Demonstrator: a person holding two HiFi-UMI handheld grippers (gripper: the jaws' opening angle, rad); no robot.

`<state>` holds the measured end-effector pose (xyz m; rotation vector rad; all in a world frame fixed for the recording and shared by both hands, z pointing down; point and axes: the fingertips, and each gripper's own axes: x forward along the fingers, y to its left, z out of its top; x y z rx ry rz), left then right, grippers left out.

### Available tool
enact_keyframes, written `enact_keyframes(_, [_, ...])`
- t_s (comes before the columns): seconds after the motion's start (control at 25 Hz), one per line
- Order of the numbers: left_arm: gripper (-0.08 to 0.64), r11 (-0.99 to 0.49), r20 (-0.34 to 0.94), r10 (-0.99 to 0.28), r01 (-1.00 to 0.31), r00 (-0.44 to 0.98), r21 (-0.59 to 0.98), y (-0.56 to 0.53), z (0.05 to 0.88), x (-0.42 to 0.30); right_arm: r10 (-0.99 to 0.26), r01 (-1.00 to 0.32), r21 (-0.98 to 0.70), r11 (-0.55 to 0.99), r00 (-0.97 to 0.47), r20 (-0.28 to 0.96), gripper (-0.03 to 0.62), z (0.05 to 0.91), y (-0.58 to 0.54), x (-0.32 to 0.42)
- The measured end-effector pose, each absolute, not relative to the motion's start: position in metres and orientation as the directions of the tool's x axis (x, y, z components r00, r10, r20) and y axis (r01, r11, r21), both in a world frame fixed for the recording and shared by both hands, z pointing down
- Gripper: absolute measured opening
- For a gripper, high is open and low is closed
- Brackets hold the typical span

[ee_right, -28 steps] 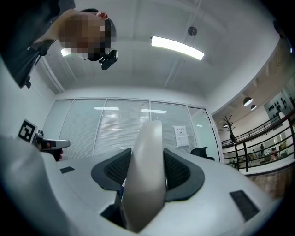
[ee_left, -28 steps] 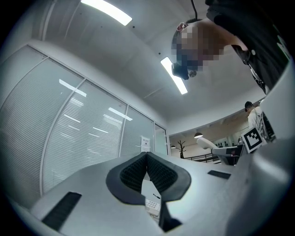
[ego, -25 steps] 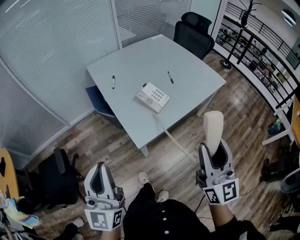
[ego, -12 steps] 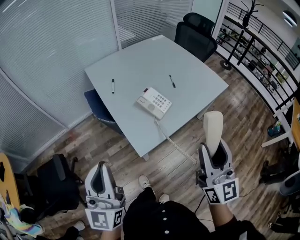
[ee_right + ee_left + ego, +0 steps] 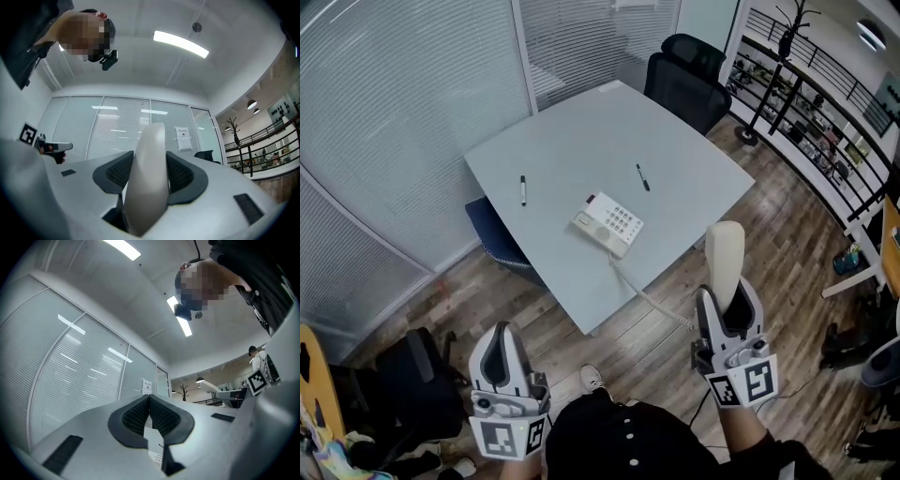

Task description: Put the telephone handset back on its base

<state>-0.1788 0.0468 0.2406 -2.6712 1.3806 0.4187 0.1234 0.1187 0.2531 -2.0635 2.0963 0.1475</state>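
Standing upright between the jaws of the right gripper (image 5: 727,298), the cream telephone handset (image 5: 726,258) is clamped by its lower part, and its rounded upper end rises clear of the jaw tips. In the right gripper view the handset (image 5: 146,187) is seen pressed from both sides by the dark ribbed pads (image 5: 180,173) of that gripper (image 5: 150,161), so the jaws are set wide and closed on it. The handset is held in the air over the wooden floor (image 5: 787,225), off the near right edge of the surface (image 5: 581,131) and well apart from the telephone base (image 5: 608,223). The base lies flat close to the near edge of the grey surface, with its keypad facing up. A coiled cord (image 5: 645,295) is led from the base over the edge of the surface and down toward the right gripper; its far end is hidden behind the gripper. A black pen (image 5: 523,190) is laid on the surface to the left of the base, and a second pen (image 5: 643,177) beyond the base, both apart from it. The left gripper (image 5: 501,339) is held low at the left, over the floor and away from the surface. In the left gripper view the jaws of that gripper (image 5: 149,399) are seen closed tip to tip, with nothing between them. A black office chair (image 5: 686,70) is set at the far corner of the surface.
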Motion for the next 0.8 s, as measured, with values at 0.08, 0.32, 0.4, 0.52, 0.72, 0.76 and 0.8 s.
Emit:
enact_keyframes(0.08, [0.015, -0.587, -0.299, -0.778, -0.809, 0.552, 0.033, 0.039, 0.238, -0.179, -0.977, -0.998, -0.062, 0.017, -0.003, -0.214, 0.232, 0.251, 0.113, 0.123])
enact_keyframes(0.32, [0.015, -0.605, -0.312, -0.761, -0.796, 0.569, 0.025, 0.019, 0.234, -0.181, -0.973, -0.998, -0.060, -0.001, 0.015, -0.232, 0.232, 0.244, 0.096, 0.120])
enact_keyframes(0.4, [0.015, -0.609, -0.315, -0.757, -0.792, 0.573, 0.023, 0.013, 0.233, -0.183, -0.972, -0.998, -0.059, -0.007, 0.021, -0.235, 0.232, 0.244, 0.092, 0.119])
enact_keyframes(0.52, [0.015, -0.618, -0.320, -0.749, -0.786, 0.581, 0.021, 0.004, 0.233, -0.186, -0.971, -0.998, -0.060, -0.017, 0.031, -0.239, 0.232, 0.245, 0.085, 0.116])
enact_keyframes(0.72, [0.015, -0.631, -0.324, -0.738, -0.776, 0.592, 0.019, -0.010, 0.235, -0.190, -0.969, -0.998, -0.057, -0.031, 0.044, -0.243, 0.232, 0.246, 0.075, 0.110])
enact_keyframes(0.76, [0.015, -0.633, -0.323, -0.736, -0.774, 0.595, 0.019, -0.012, 0.236, -0.190, -0.969, -0.998, -0.057, -0.034, 0.047, -0.242, 0.232, 0.246, 0.074, 0.109])
enact_keyframes(0.8, [0.015, -0.635, -0.322, -0.735, -0.772, 0.597, 0.019, -0.014, 0.237, -0.191, -0.969, -0.998, -0.056, -0.036, 0.048, -0.241, 0.232, 0.246, 0.073, 0.108])
